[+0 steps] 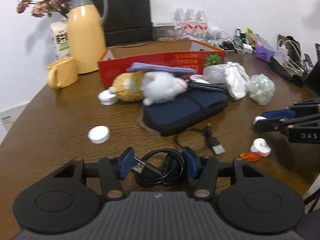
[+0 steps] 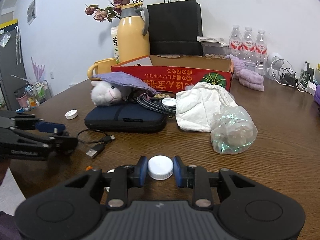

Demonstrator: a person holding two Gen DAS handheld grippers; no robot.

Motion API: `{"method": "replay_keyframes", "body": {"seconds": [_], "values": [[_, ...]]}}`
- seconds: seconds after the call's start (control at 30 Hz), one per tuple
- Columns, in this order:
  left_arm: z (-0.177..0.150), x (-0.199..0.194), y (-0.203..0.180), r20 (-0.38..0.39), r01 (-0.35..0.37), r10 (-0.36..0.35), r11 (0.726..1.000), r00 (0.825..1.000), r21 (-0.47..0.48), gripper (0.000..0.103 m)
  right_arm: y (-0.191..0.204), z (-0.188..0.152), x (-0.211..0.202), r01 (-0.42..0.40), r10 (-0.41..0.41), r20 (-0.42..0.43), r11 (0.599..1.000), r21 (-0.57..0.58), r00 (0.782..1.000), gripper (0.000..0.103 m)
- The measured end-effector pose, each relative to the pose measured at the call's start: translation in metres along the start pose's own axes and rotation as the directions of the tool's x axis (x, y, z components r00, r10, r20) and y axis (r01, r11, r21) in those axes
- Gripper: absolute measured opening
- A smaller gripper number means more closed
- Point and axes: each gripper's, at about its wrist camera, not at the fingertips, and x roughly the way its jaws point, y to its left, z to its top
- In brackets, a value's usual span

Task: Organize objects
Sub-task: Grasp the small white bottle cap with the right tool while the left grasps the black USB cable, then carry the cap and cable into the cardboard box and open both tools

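Jaws around coiled black cable (image 1: 160,170) — left view only

Looks like a home or small office room — brown wood-grain table (image 2: 270,160) against a plain white wall (image 2: 250,10), cluttered with everyday stuff. Yellow thermos (image 2: 133,40) and matching mug (image 2: 100,66), dried flowers (image 2: 112,2), black paper bag (image 2: 175,26), three water bottles (image 2: 248,42), red cardboard box (image 2: 172,76). Plush toy (image 2: 106,94), chargers and cables (image 2: 290,78) at the table's far right — lived-in, not a lab. Small trolley of bottles (image 2: 34,96) at left, by a dark cabinet (image 2: 10,66).
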Motion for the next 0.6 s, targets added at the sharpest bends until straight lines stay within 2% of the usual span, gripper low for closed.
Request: {"method": "replay_keyframes", "body": {"seconds": [0.1, 0.3, 0.5, 0.6], "values": [[0.003, -0.005, 0.01, 0.012, -0.021, 0.022, 0.999, 1.0, -0.035, 0.055, 0.0, 0.003, -0.001, 0.004, -0.004, 0.011, 1.0, -0.003, 1.0, 0.027], [0.027, -0.017, 0.015, 0.103, -0.021, 0.027, 0.998, 0.994, -0.055, 0.055, 0.001, 0.026, -0.002, 0.014, -0.013, 0.073, 1.0, -0.016, 0.997, 0.027], [0.072, -0.014, 0.012, 0.211, 0.008, 0.01, 0.996, 0.977, -0.087, 0.055, 0.002, 0.065, 0.005, 0.03, -0.026, 0.166, 0.999, -0.02, 0.986, 0.027], [0.097, -0.004, 0.01, 0.25, 0.0, 0.023, 0.996, 0.968, -0.093, 0.055, 0.001, 0.09, 0.012, 0.045, -0.04, 0.21, 0.999, -0.023, 0.977, 0.027]]}}
